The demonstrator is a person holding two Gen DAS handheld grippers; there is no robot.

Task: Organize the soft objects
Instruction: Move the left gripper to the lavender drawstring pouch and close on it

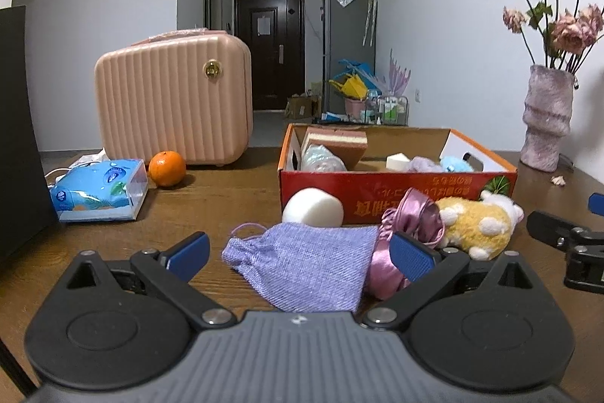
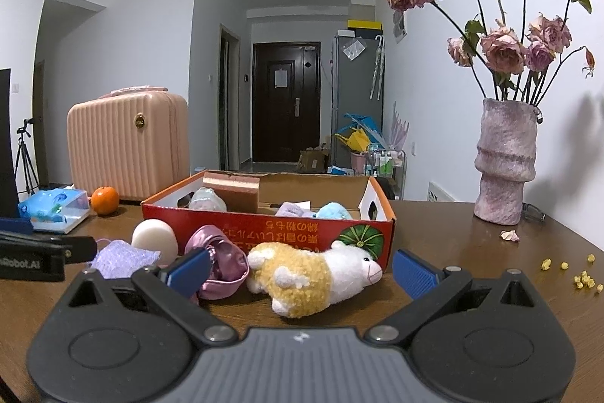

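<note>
A lilac knitted pouch [image 1: 305, 267] lies on the wooden table between the spread fingers of my open left gripper [image 1: 300, 255]. Beside it sit a pink satin scrunchie [image 1: 411, 218], a white sponge [image 1: 313, 208] and a yellow-and-white plush toy [image 1: 475, 223]. The plush toy [image 2: 309, 274] lies on its side between the blue pads of my open right gripper [image 2: 302, 270], with the scrunchie [image 2: 221, 261] at the left pad. Behind stands a red cardboard box [image 1: 396, 189] holding a layered sponge [image 1: 336, 148], a blue plush and other soft items.
A pink ribbed case [image 1: 173, 101], an orange [image 1: 167, 168] and a blue tissue pack [image 1: 100, 189] stand at the left. A pink vase [image 2: 504, 161] of dried roses sits at the right, with petals and yellow crumbs [image 2: 573, 270] on the table near it.
</note>
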